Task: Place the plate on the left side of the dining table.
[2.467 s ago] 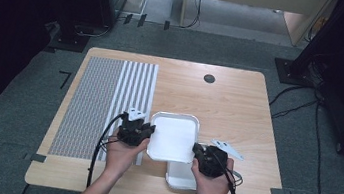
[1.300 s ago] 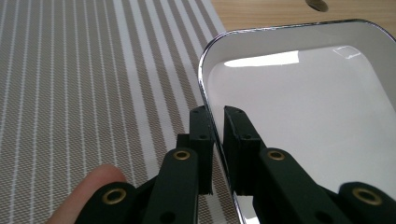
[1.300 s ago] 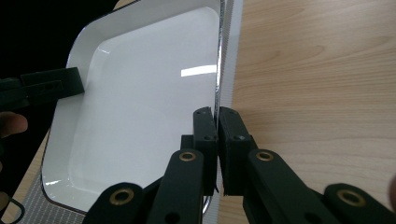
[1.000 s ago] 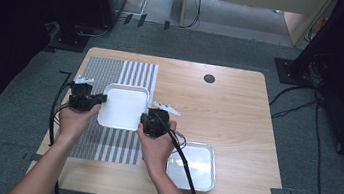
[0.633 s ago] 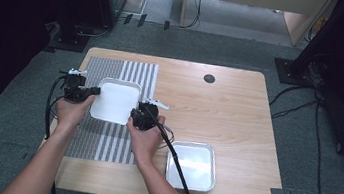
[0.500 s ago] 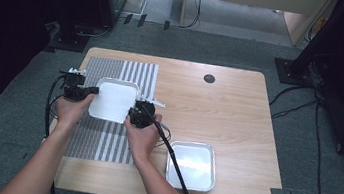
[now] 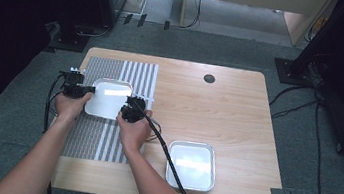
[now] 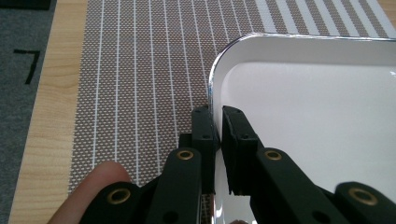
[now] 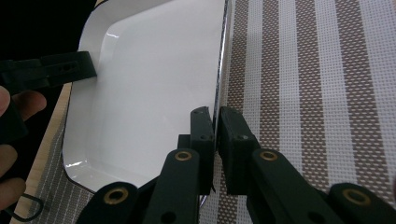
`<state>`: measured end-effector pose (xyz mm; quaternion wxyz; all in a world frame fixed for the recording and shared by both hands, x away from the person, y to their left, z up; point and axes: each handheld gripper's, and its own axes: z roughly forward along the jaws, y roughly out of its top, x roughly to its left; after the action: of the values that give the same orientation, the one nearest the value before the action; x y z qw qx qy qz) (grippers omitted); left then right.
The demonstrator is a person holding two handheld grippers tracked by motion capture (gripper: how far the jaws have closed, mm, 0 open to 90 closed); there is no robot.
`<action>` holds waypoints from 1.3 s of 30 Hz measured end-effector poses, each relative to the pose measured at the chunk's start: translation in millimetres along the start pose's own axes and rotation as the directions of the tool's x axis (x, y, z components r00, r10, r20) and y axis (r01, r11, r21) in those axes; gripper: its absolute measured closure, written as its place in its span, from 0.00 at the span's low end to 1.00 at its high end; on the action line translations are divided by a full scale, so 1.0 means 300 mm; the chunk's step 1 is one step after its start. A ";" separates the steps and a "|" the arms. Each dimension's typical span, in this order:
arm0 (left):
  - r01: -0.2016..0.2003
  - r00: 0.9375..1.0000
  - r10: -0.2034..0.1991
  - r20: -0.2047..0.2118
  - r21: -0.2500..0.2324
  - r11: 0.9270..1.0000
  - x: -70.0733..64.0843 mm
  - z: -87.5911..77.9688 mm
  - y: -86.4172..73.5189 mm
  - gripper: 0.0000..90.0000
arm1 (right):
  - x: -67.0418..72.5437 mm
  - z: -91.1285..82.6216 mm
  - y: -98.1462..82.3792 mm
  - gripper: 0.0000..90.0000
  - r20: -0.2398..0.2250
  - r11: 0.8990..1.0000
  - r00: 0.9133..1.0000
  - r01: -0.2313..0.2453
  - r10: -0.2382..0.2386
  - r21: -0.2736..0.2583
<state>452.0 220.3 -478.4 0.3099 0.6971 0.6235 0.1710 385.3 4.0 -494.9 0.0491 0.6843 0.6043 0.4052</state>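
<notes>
While both hands work at the near-left part of the wooden table [image 7: 238, 111], a white tray [image 7: 108, 99] hangs between the two grippers over the striped placemat [image 7: 127, 73]. On the tray's left edge sits the left gripper [image 7: 85, 91], its black jaws clamped on the rim — in the left gripper view [image 8: 217, 128] one jaw lies outside the rim and the other inside the white basin, with the chrome edge pinched between them. Opposite it, the right gripper [image 7: 127, 109] grips the tray's right rim the same way; the right gripper view [image 9: 215, 128] shows its jaws closed on the thin metal lip, with the broad-striped part of the placemat just beside them. Whether the tray touches the mat or sits slightly above it I cannot tell. A second tray [image 7: 191, 165] — silver-rimmed, white inside — rests near the table's front edge, well apart from the held one, with the right gripper's black cable [image 7: 171, 165] running across its left side.
</notes>
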 end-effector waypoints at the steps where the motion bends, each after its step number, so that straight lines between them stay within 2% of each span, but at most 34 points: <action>1: 0.002 1.000 -0.002 -0.002 0.000 1.000 -0.001 0.006 0.001 0.94 | -0.002 0.006 0.002 0.95 0.001 1.000 1.000 -0.001 0.001 0.000; 4: 0.004 1.000 -0.004 -0.012 0.017 1.000 0.000 0.031 0.001 0.94 | -0.007 0.020 0.011 0.95 0.008 1.000 1.000 0.002 -0.002 0.004; 7: 0.015 1.000 -0.015 -0.009 0.037 0.999 0.009 0.052 0.010 0.94 | -0.019 0.040 0.018 0.94 -0.012 1.000 1.000 -0.008 0.008 0.003; 10: 0.007 1.000 -0.006 -0.019 0.027 1.000 0.008 0.063 0.013 0.94 | -0.020 0.049 0.016 0.94 -0.003 1.000 1.000 -0.007 0.007 0.006; 12: 0.007 1.000 -0.005 -0.030 0.039 0.999 0.009 0.072 0.009 0.94 | -0.021 0.060 0.015 0.93 0.002 1.000 1.000 -0.004 0.004 0.007; 16: 0.008 1.000 -0.007 -0.030 0.037 0.999 0.015 0.072 0.007 0.94 | -0.025 0.064 0.020 0.92 -0.013 1.000 1.000 -0.001 0.001 -0.004; 19: -0.001 1.000 0.002 -0.026 0.038 0.999 0.014 0.067 0.004 0.91 | -0.029 0.062 0.018 0.80 -0.023 0.998 0.998 0.053 -0.054 -0.023; 20: -0.004 1.000 0.005 -0.025 0.040 0.999 0.013 0.064 0.004 0.83 | -0.032 0.057 0.020 0.74 -0.034 0.995 0.995 0.090 -0.091 -0.036; 21: -0.003 1.000 0.004 -0.023 0.041 0.999 0.013 0.061 0.005 0.83 | -0.032 0.057 0.020 0.74 -0.034 0.995 0.995 0.090 -0.091 -0.036; 22: -0.001 1.000 0.002 -0.025 0.040 0.999 0.013 0.057 0.005 0.76 | -0.037 0.045 0.027 0.63 -0.049 0.991 0.992 0.115 -0.118 -0.066; 23: 0.000 0.999 0.001 -0.033 0.041 0.999 0.015 0.052 0.006 0.76 | -0.037 0.045 0.027 0.63 -0.049 0.991 0.992 0.115 -0.118 -0.066; 25: -0.006 0.999 0.007 -0.052 0.033 0.999 0.018 0.038 0.007 0.71 | -0.046 0.027 0.033 0.56 -0.026 0.975 0.984 0.170 -0.175 -0.141; 26: -0.012 0.998 0.014 -0.059 0.029 1.000 0.020 0.032 0.005 0.72 | -0.060 0.007 0.038 0.55 -0.010 0.959 0.978 0.200 -0.206 -0.200; 28: -0.007 0.998 0.010 -0.063 0.042 0.999 0.026 0.025 -0.002 0.74 | -0.078 -0.005 0.043 0.57 -0.014 0.957 0.978 0.199 -0.207 -0.212; 30: 0.022 0.998 -0.019 -0.052 0.058 0.998 0.034 0.023 -0.015 0.75 | -0.086 -0.007 0.043 0.60 -0.021 0.960 0.979 0.197 -0.205 -0.200; 32: 0.046 0.999 -0.045 -0.023 0.067 0.997 0.039 0.016 -0.025 0.80 | -0.097 -0.005 0.044 0.68 -0.072 0.972 0.980 0.170 -0.184 -0.159; 34: 0.053 0.999 -0.052 -0.014 0.085 0.995 0.035 0.011 -0.031 0.87 | -0.100 -0.003 0.040 0.80 -0.130 0.985 0.980 0.140 -0.153 -0.104; 36: 0.072 0.997 -0.073 0.007 0.104 0.992 0.034 0.006 -0.032 0.88 | -0.098 -0.002 0.038 0.82 -0.141 0.987 0.980 0.130 -0.142 -0.091; 39: 0.076 0.997 -0.079 0.013 0.122 0.990 0.031 0.002 -0.031 0.91 | -0.092 0.005 0.032 0.87 -0.175 0.994 0.979 0.094 -0.103 -0.062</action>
<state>446.8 229.5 -486.1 0.2792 0.6914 0.6565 0.1143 395.4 -21.9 -504.2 0.0332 0.6129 0.6283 0.4779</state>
